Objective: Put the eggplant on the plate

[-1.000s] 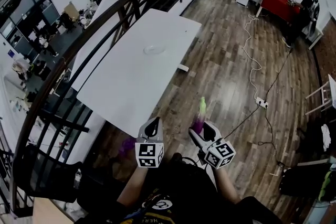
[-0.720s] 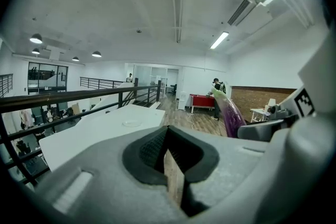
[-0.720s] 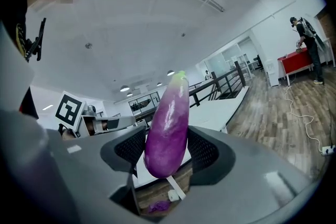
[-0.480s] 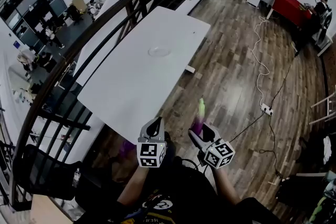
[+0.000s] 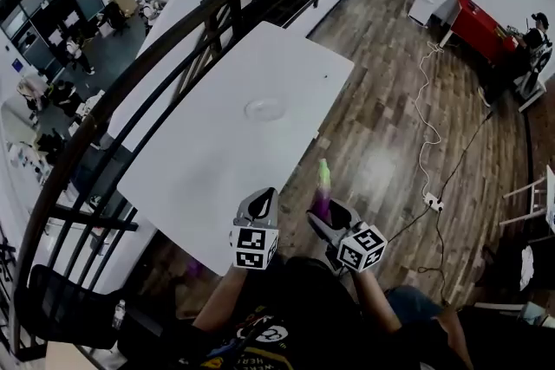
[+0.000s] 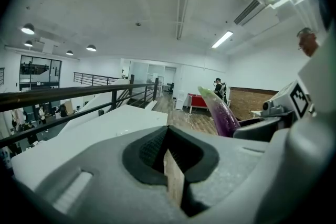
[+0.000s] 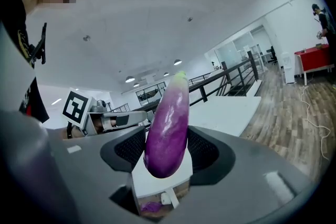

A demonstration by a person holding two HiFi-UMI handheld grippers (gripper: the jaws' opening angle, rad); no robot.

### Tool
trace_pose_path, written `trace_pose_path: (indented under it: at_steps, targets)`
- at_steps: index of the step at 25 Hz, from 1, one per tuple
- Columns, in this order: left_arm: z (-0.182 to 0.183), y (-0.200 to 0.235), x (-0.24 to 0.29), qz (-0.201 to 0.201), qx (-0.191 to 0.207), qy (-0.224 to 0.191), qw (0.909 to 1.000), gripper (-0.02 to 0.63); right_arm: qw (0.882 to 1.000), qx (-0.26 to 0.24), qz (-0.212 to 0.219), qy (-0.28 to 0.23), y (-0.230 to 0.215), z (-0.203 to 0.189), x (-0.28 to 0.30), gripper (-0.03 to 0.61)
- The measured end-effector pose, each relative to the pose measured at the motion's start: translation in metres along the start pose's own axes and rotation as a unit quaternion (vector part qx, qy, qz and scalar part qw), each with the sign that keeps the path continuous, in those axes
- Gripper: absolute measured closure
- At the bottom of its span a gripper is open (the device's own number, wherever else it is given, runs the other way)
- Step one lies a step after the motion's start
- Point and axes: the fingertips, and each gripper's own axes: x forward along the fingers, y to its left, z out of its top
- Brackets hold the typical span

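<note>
A purple eggplant [image 5: 322,189] with a pale green tip stands upright in my right gripper [image 5: 326,214], which is shut on its lower end. In the right gripper view the eggplant [image 7: 169,126] fills the space between the jaws. From the left gripper view the eggplant [image 6: 222,114] shows at the right, over the floor. My left gripper [image 5: 259,205] is held beside it at the white table's [image 5: 208,160] near corner, shut with nothing in it. A small clear plate [image 5: 264,108] lies far ahead on the table's middle.
A black railing [image 5: 130,78] runs along the table's left side, with a drop to a lower floor beyond it. Wooden floor lies to the right, crossed by a white cable to a power strip [image 5: 431,202]. A red table [image 5: 475,23] and a person [image 5: 531,43] are far right.
The view has moved closer to the table, whose near corner now lies just ahead of the grippers. Both grippers keep their pose, and the eggplant stays held in the right one.
</note>
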Motion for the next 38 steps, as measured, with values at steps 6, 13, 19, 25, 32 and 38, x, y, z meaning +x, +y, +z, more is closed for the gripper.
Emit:
trace_pose_path:
  at_steps: [6, 13, 19, 25, 32, 38]
  targets:
    - [0.008, 0.038, 0.042, 0.013, -0.006, 0.016, 0.9998, 0.607, 0.998, -0.04, 0.023, 0.05, -0.03, 0.008, 0.063, 0.324]
    - [0.004, 0.098, 0.128, 0.052, -0.025, 0.022, 0.9981, 0.607, 0.988, -0.063, 0.071, 0.121, -0.107, 0.012, 0.169, 0.325]
    - [0.003, 0.139, 0.19, 0.098, -0.063, 0.064, 0.991, 0.607, 0.95, -0.174, 0.113, 0.236, -0.187, -0.001, 0.274, 0.325]
    - [-0.018, 0.155, 0.197, 0.16, -0.105, 0.08, 0.9782, 0.608, 0.797, -0.429, 0.156, 0.396, -0.27, -0.067, 0.39, 0.325]
    - [-0.002, 0.16, 0.171, 0.211, -0.135, 0.102, 0.9626, 0.608, 0.676, -0.546, 0.194, 0.455, -0.271, -0.073, 0.435, 0.324]
    - [-0.002, 0.174, 0.175, 0.224, -0.147, 0.1, 0.9581, 0.608, 0.743, -0.505, 0.187, 0.397, -0.264, -0.054, 0.42, 0.307]
